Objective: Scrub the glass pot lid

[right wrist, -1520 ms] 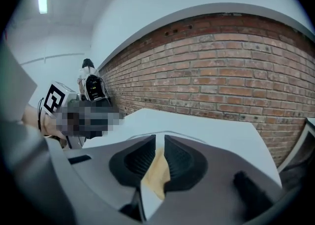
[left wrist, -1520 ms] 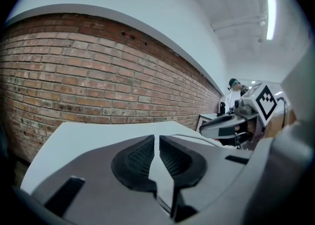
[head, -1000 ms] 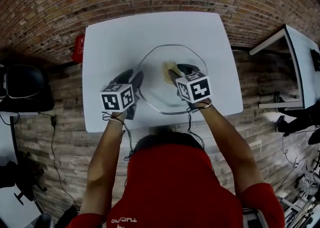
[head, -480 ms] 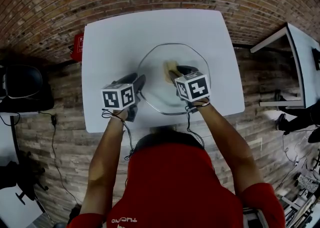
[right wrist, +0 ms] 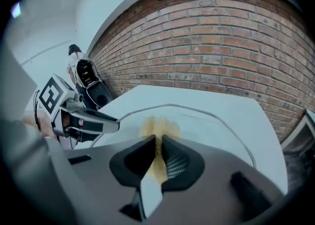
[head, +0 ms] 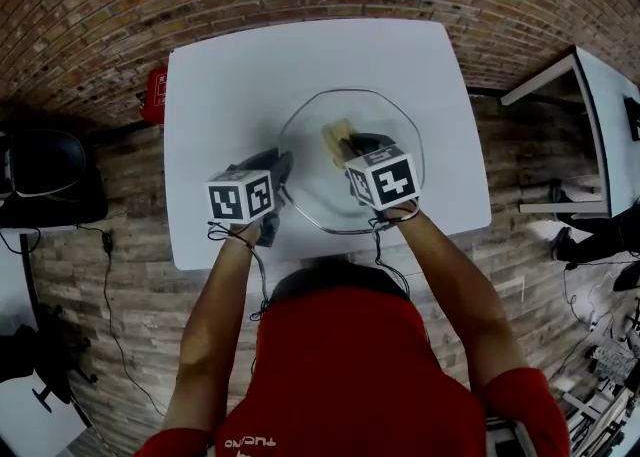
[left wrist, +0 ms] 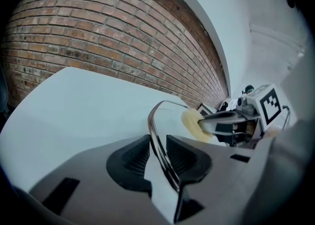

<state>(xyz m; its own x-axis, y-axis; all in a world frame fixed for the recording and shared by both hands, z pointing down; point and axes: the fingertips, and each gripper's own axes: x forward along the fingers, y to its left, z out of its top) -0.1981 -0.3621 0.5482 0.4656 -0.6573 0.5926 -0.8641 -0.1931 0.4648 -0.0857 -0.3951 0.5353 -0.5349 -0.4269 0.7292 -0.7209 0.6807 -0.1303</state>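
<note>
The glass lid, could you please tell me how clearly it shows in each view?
Head view: the glass lid is faint, only its rim reads, and the table edges bow; left gripper view: rim sharp, brick wall curves; right gripper view: sponge blurred soft.

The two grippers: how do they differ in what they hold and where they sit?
The left gripper has its jaws pinched on the metal rim of the glass lid; the right gripper has its jaws squeezed on a yellow sponge. The left gripper sits at the lid's edge, the right gripper over its middle. The left gripper's jaws stand wider apart than the right gripper's. Both have just been closing their jaws.
</note>
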